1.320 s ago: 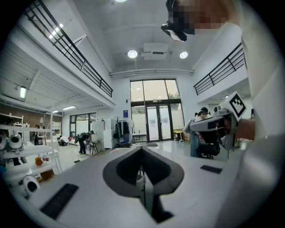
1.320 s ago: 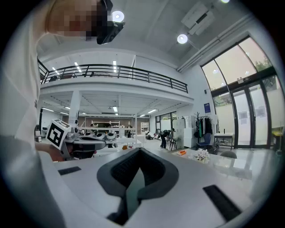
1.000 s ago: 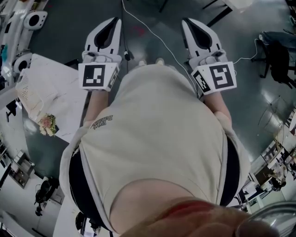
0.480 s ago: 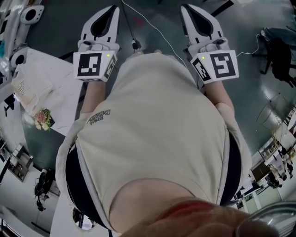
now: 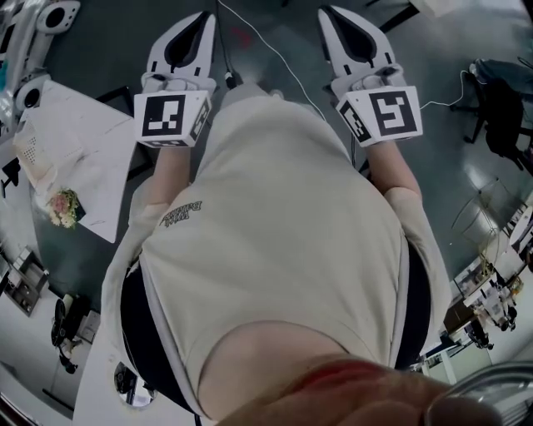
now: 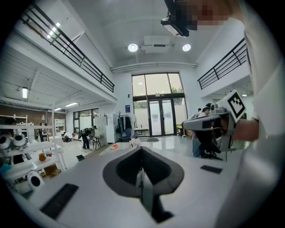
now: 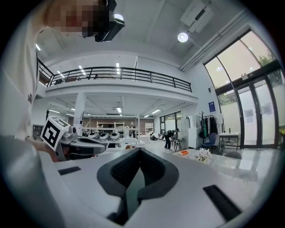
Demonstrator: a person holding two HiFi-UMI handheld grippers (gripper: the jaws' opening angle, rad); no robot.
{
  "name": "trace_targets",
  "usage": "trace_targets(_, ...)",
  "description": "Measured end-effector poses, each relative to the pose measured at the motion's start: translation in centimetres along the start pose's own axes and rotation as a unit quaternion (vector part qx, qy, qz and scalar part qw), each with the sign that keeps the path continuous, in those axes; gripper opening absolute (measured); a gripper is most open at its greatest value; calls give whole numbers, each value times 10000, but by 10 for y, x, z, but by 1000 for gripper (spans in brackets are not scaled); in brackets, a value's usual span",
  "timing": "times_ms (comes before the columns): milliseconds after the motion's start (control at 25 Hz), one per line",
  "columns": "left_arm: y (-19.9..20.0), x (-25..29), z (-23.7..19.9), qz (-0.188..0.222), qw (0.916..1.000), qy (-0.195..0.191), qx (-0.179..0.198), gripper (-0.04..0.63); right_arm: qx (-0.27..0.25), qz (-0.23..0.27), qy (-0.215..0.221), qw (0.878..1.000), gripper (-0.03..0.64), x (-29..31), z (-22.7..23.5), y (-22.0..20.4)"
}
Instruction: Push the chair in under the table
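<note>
My left gripper [image 5: 202,18] and right gripper [image 5: 326,17] are held out side by side over the dark floor, ahead of the person's beige shirt. Both are shut with nothing between the jaws, as the left gripper view [image 6: 142,178] and the right gripper view [image 7: 132,180] also show. A white table [image 5: 92,158] stands to the left, apart from both grippers. In the right gripper view a white table [image 7: 242,165] carries a bunch of flowers [image 7: 203,154], with a grey rounded chair back [image 7: 232,155] beside it. No chair is near either gripper.
Flowers [image 5: 62,206] and a white mesh basket [image 5: 33,150] lie on the table. A white cable [image 5: 275,62] runs across the floor between the grippers. A dark office chair [image 5: 500,100] stands at the right. Benches with equipment line the lower edges.
The table with the flowers has slid left and up in the head view as the person moved. Both grippers stay shut and keep their spacing.
</note>
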State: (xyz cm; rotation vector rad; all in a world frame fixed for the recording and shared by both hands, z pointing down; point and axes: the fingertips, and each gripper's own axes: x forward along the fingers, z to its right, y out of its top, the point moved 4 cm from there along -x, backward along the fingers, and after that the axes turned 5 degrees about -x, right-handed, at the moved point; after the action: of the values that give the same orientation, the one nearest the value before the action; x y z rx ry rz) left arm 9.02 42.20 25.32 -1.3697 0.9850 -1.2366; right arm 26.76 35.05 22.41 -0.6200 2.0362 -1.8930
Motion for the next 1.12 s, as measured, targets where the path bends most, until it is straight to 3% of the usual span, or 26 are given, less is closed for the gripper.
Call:
trace_targets(480, -1, 15, 5, 37, 9999, 60, 152, 9, -27, 132, 60, 9999, 9, 9, 11, -7)
trace_targets(1120, -6, 86, -56, -16, 9998, -124, 155, 9, -19, -34, -2, 10000, 9, 90, 39, -21)
